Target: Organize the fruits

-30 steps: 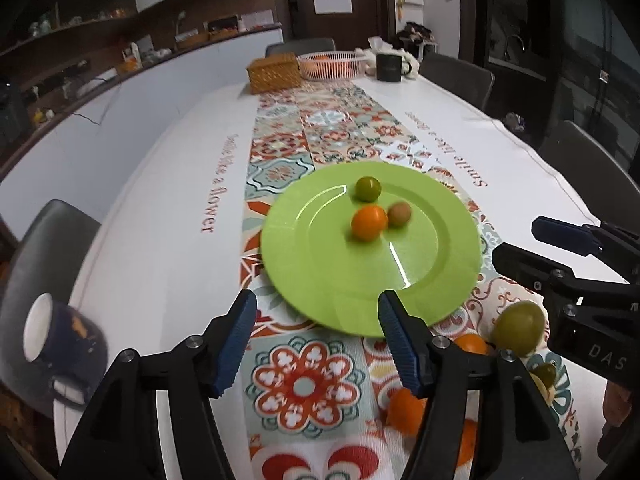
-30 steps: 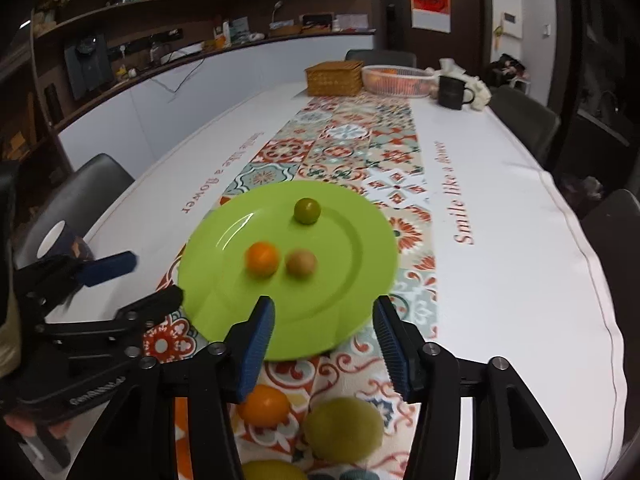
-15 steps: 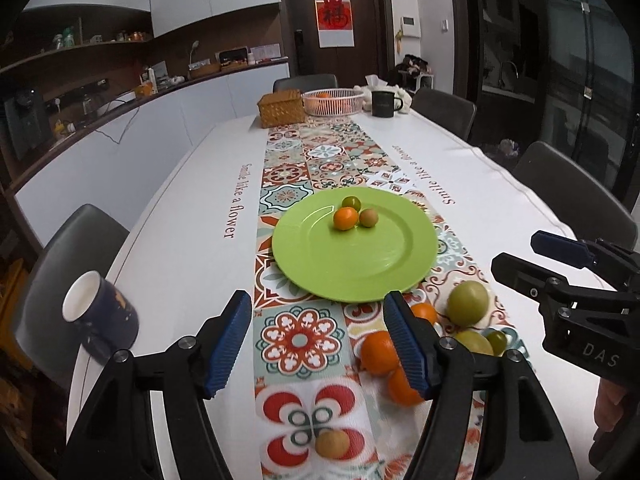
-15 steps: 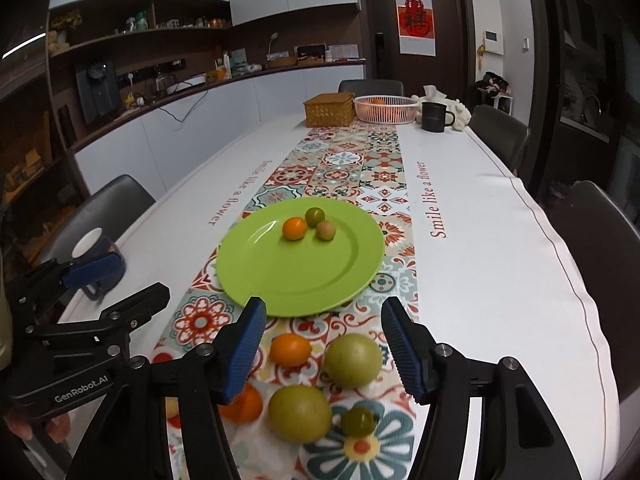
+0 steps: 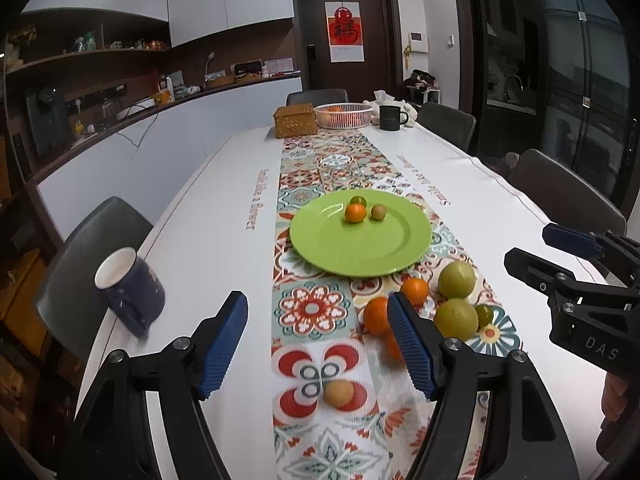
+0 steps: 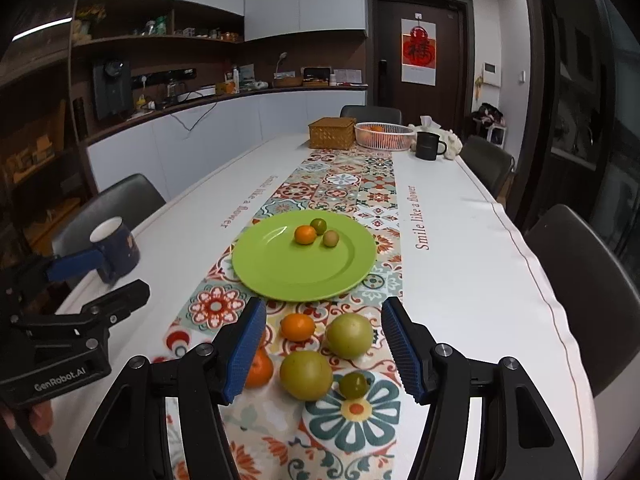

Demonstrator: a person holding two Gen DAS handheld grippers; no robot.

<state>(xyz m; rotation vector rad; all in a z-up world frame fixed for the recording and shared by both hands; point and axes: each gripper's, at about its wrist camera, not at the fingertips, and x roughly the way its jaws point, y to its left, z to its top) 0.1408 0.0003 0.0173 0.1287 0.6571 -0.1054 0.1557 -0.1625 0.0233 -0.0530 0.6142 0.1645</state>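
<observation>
We see a plate (image 6: 280, 276) on the bench (image 6: 460, 280) ahead of both tongs, three small fruits (image 6: 305, 235) on it, loose fruit cluster (image 6: 347, 335) between plate and right tongs (image 6: 323, 350), mug (image 5: 130, 286) left of left tongs (image 5: 316, 344)

- We see a round green plate (image 6: 280, 276) flat on the patterned runner, holding a small orange (image 6: 305, 235), a dark green fruit (image 6: 319, 225) and a brownish one (image 6: 331, 238), bunched together.
- Just beside its near rim lie loose fruits: two yellow-green ones (image 6: 349, 335) (image 6: 306, 375), oranges (image 6: 297, 327), a small green one (image 6: 353, 385).
- Apart, nearer, lies a tan fruit (image 5: 338, 393).
</observation>
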